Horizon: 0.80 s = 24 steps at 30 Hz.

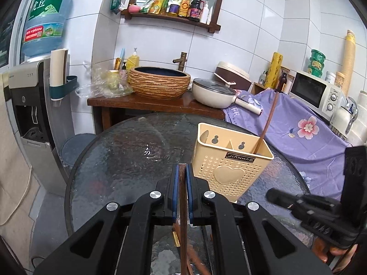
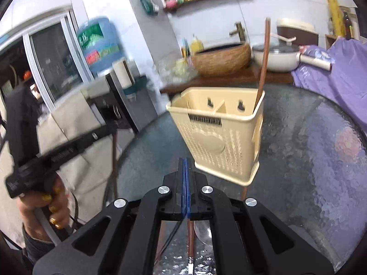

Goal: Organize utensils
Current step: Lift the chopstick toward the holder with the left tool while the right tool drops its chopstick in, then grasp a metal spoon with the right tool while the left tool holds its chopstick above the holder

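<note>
My left tongs (image 1: 182, 171) pinch a brown chopstick (image 1: 182, 206), raised for the beige utensil holder (image 1: 229, 167) on the glass counter (image 1: 119, 160); right tongs (image 2: 184, 167) are pressed together, empty

wrist views, both facing holder (image 1: 231, 160)

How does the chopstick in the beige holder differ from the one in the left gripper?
The chopstick in the beige holder leans in its right compartment, free; the other chopstick is clamped in the left gripper. The first rises above the rim; the second lies along the gripper. Both are slim and brown.
</note>
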Motion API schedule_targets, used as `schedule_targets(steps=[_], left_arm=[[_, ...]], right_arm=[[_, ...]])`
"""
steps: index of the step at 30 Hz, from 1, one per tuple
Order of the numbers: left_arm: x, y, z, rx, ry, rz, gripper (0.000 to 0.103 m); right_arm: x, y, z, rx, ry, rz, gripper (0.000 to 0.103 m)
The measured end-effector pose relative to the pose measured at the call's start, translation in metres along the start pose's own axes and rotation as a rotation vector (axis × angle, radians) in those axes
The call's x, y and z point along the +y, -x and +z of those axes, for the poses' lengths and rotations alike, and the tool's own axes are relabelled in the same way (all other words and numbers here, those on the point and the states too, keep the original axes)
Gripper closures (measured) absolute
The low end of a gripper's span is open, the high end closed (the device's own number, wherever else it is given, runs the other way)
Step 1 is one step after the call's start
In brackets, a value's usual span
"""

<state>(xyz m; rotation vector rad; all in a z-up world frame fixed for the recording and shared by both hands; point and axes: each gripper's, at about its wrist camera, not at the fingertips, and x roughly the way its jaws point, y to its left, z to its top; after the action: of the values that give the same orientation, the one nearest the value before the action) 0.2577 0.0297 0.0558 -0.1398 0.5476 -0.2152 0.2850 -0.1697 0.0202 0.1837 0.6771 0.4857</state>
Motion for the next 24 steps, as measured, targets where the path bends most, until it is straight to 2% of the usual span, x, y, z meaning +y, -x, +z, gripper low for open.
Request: schedule_targets(steps=[3, 7, 9, 12, 16, 17, 19, 21, 24], left_arm=[[0.002, 0.000, 0.000, 0.000, 0.008, 0.002, 0.097], [0.001, 0.000, 0.000, -0.002, 0.001, 0.004, 0.097], [0.001, 0.000, 0.000, -0.002, 0.001, 0.004, 0.097], [0.001, -0.001, 0.000, -0.001, 0.002, 0.002, 0.097], [0.001, -0.003, -0.001, 0.005, 0.004, 0.006, 0.097], [0.001, -0.004, -0.001, 0.006, 0.005, 0.007, 0.097], [0.002, -0.005, -0.001, 0.008, 0.008, 0.009, 0.097], [0.002, -0.005, -0.001, 0.007, 0.004, 0.008, 0.097], [0.001, -0.007, -0.001, 0.008, 0.001, 0.005, 0.097]], right_arm=[[-0.005, -0.025, -0.006, 0.080, 0.001, -0.019, 0.102], [-0.025, -0.043, -0.016, 0.138, -0.031, -0.110, 0.102], [-0.040, -0.055, -0.023, 0.214, -0.056, -0.153, 0.101], [-0.053, -0.061, -0.030, 0.234, -0.069, -0.202, 0.101], [-0.057, -0.068, -0.035, 0.258, -0.066, -0.225, 0.099], [-0.057, -0.070, -0.036, 0.263, -0.059, -0.235, 0.097], [-0.058, -0.071, -0.038, 0.261, -0.071, -0.218, 0.084], [-0.057, -0.069, -0.040, 0.251, -0.071, -0.203, 0.065], [-0.043, -0.065, -0.046, 0.270, -0.012, -0.118, 0.064]])
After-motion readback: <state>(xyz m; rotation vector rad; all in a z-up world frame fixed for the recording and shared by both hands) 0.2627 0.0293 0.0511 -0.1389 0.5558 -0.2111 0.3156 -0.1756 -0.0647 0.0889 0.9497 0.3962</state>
